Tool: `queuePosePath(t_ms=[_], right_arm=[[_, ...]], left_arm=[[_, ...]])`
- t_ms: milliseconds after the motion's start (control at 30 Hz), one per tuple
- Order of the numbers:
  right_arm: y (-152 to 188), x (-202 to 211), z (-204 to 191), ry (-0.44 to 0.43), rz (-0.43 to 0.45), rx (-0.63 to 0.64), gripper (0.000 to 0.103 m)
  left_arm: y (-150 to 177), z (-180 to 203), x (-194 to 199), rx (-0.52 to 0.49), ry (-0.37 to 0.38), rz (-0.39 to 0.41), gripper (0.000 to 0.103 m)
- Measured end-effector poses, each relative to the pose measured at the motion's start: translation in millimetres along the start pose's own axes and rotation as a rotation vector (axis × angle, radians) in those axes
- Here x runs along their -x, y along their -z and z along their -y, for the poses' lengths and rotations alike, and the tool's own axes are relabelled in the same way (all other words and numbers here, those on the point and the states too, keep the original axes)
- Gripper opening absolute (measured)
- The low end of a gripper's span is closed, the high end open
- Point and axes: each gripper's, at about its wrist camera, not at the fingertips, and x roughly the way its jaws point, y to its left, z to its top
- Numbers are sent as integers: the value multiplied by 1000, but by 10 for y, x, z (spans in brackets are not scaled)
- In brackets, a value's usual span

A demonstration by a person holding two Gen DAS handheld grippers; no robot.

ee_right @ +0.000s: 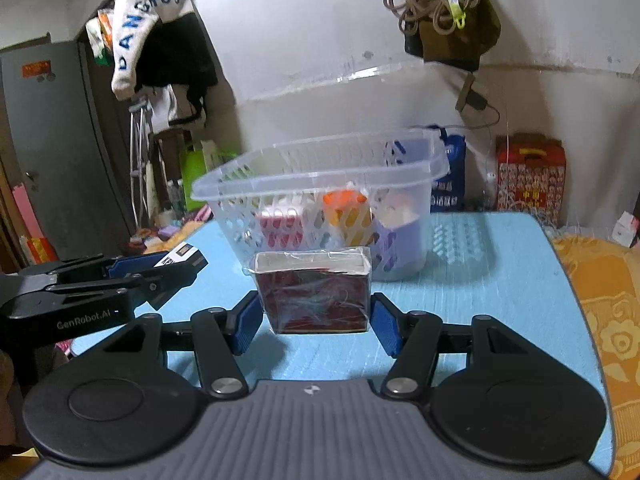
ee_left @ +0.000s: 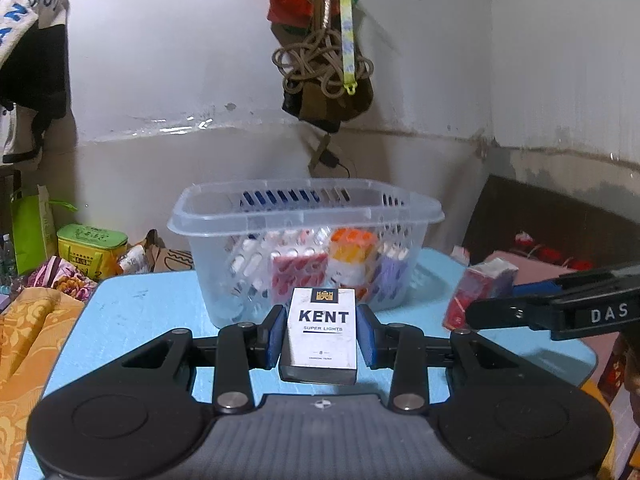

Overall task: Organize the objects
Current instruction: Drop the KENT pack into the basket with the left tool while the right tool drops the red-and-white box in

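Grippers are both loaded in front of the clear perforated plastic basket (ee_left: 306, 216), which stands on the light blue table (ee_left: 140, 308). Your left gripper (ee_left: 322, 336) has its blue pads pressed on the sides of a white Kent cigarette pack (ee_left: 322, 330), held upright above the table just before the basket's front wall. Your right gripper (ee_right: 316, 314) has its jaws partly closed on a dark red pack wrapped in clear film (ee_right: 314, 292), also just before the basket. Inside the basket several colourful small packs (ee_left: 352, 256) lie.
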Motion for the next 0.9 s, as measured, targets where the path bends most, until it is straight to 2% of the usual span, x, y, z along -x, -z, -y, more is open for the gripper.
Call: queuePosePath(t_ms=[167, 333, 400, 500, 600, 733, 800, 833, 867, 900], right_arm=[[-134, 169, 48, 7, 74, -9, 62], [-508, 152, 53, 33, 190, 19, 62], [-695, 59, 4, 62, 230, 46, 62], [-964, -203, -18, 89, 250, 85, 62], [-1171, -521, 44, 75, 215, 78, 62], [-1203, -802, 209, 46, 223, -7, 62], [-1160, -946, 239, 60, 196, 15, 63], [-1143, -1017, 252, 55, 185, 24, 66], [-1125, -1045, 266, 44, 175, 25, 80], [-1111, -1076, 271, 40, 173, 26, 91]], left_arm=[[-121, -70, 143, 34, -7, 54, 41], [-459, -189, 227, 93, -13, 121, 41], [-660, -245, 186, 142, 8, 132, 41], [-975, -278, 7, 168, 27, 143, 42], [-1183, -329, -298, 197, -18, 151, 41], [-1258, -423, -744, 238, -43, 87, 42], [-1221, -480, -908, 270, -66, 73, 42], [-1205, -506, -989, 277, -70, 59, 43], [-1186, -523, -1082, 274, -68, 36, 49], [-1159, -546, -1134, 276, -73, 22, 58]])
